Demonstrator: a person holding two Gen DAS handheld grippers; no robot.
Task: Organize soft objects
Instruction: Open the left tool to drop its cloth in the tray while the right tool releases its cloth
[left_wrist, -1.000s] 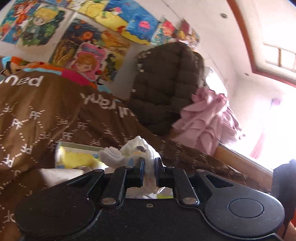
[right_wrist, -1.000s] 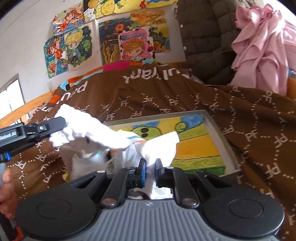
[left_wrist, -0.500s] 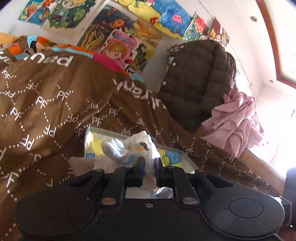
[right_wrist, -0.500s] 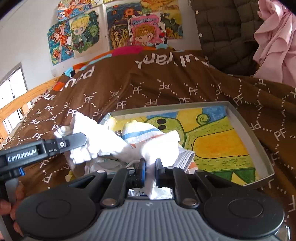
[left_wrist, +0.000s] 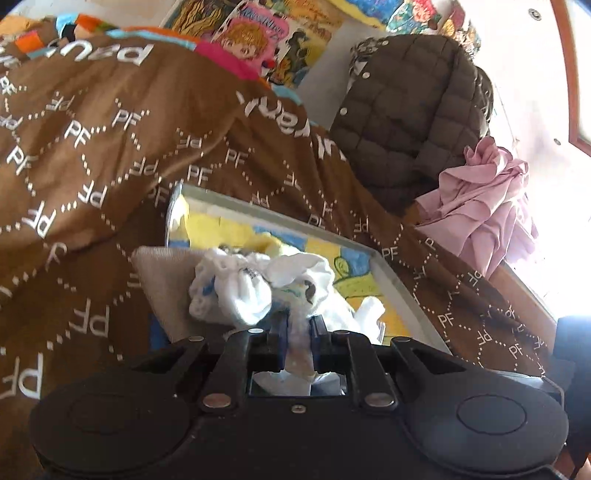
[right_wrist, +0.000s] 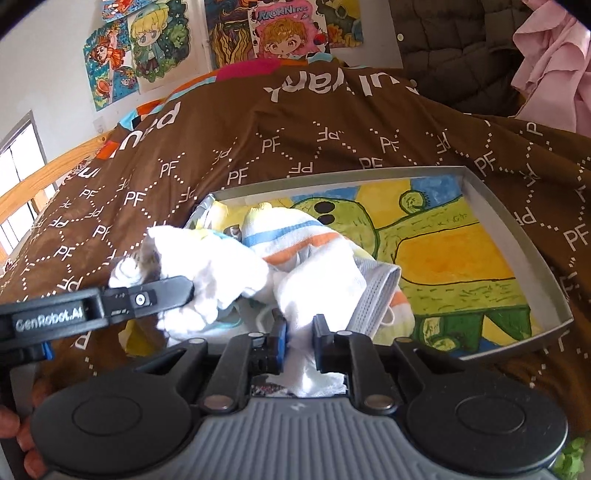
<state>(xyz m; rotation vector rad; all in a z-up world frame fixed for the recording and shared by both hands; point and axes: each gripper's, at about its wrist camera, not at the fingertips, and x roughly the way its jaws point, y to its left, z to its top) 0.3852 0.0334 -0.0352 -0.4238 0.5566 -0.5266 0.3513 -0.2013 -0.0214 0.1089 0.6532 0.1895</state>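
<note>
My right gripper (right_wrist: 298, 328) has just been opening: its jaws stand a little wider than a second ago, with the white sock (right_wrist: 317, 291) between them, and the gap on the right side suggests the pads are letting go rather than pressing. My left gripper (left_wrist: 298, 330) is nearly closed and pinches white cloth from the same sock bundle (left_wrist: 243, 291); its jaws have hardly changed. Both grippers have come down toward the bed since the earlier frames, so the bundle that hung above the quilt now rests at the near left corner of the tray (right_wrist: 546, 280). I judge this to be the release step: the load is set down, and the right side is freeing it first. Container status, right wrist view: the tray is a shallow grey-rimmed box lying on the brown quilt (right_wrist: 332, 122), its floor covered by a yellow and green drawing. At 9 o'clock in the tray lies a striped sock (right_wrist: 284, 229) with blue and orange bands; a grey ribbed cuff (right_wrist: 376, 291) lies against it toward the centre. From 12 to 5 o'clock the tray floor is bare. The white bundle overhangs the tray's left rim at 8 o'clock, partly on the quilt.
</note>
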